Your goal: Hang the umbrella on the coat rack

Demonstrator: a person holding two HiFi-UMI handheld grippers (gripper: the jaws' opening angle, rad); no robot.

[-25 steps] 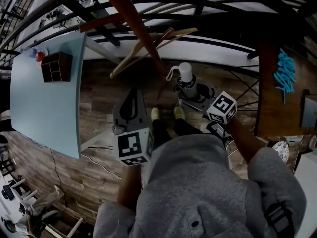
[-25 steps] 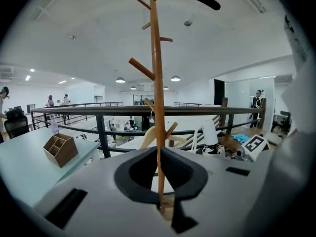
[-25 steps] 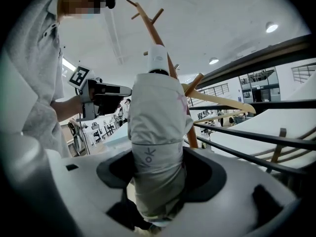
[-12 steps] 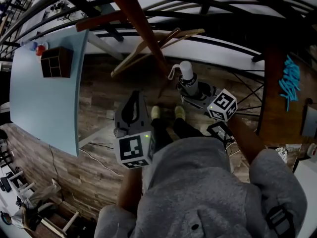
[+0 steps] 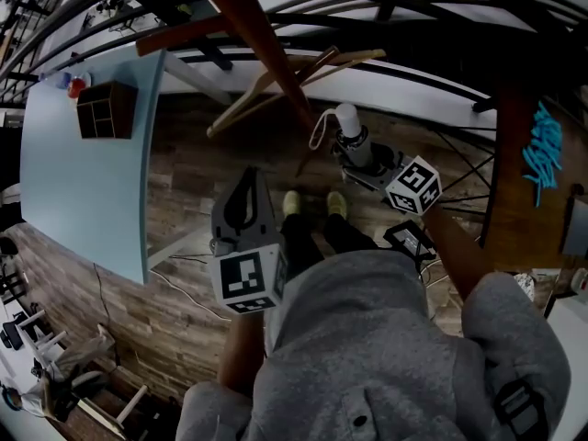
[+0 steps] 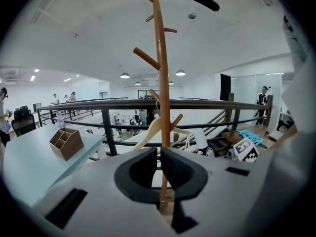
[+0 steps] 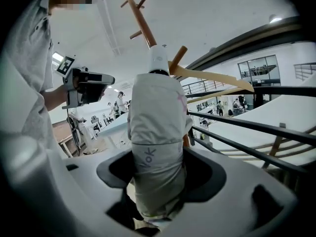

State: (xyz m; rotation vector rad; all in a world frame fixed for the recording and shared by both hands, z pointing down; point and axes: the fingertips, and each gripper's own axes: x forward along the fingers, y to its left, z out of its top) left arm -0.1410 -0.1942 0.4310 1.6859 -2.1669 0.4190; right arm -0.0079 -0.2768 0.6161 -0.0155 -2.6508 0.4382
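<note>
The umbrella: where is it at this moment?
In the head view the umbrella is right of centre, held in the right gripper, beside the coat rack pole.

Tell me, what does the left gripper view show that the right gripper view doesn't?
Only the left: a wooden organizer box, and the left tongs closed on nothing. Only the right: the right tongs clamped on the umbrella, whose sleeve lettering shows. Both: the coat rack, a wooden hanger, the black railing, and the umbrella itself.

Right gripper (image 7: 159,176) — jaws tight on the white umbrella (image 7: 157,127), coat rack (image 7: 141,24) behind.
</note>
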